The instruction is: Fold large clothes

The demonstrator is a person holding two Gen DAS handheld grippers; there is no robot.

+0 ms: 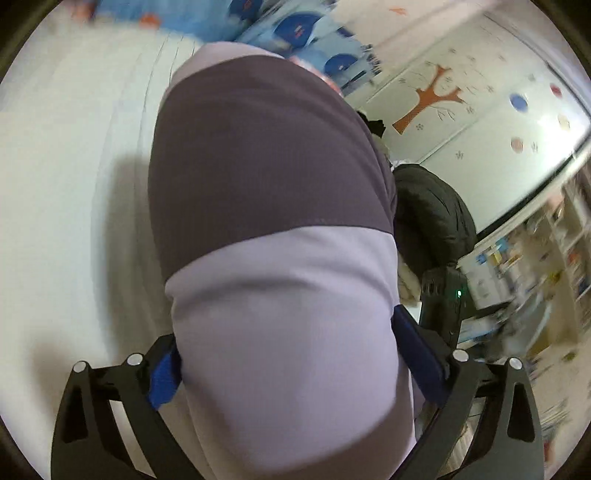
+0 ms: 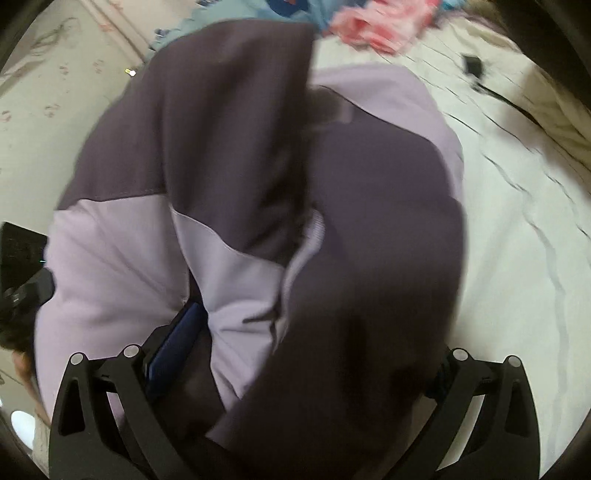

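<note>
Two grippers, one two-tone garment (image 1: pixel 273 229) draped over a white bed (image 1: pixel 74 184).

We see the left gripper (image 1: pixel 295 373) with its jaws spread wide; the lilac end of the garment lies between the blue pads (image 1: pixel 164 376), and we judge it no longer pinched, so that side looks let go to settle on the bed. From the right wrist view the right gripper (image 2: pixel 291 369) has dark and lilac cloth bunched across it; one blue pad shows at 8 o'clock, the other is buried, so we cannot tell whether those jaws clamp the cloth or merely sit under it. A folded flap of dark fabric stands up toward 12 o'clock, which suggests a fold being carried over. Pink cloth (image 2: pixel 373 26) lies at 1 o'clock, a black jacket (image 1: pixel 432 210) at 3 o'clock in the left view.
</note>
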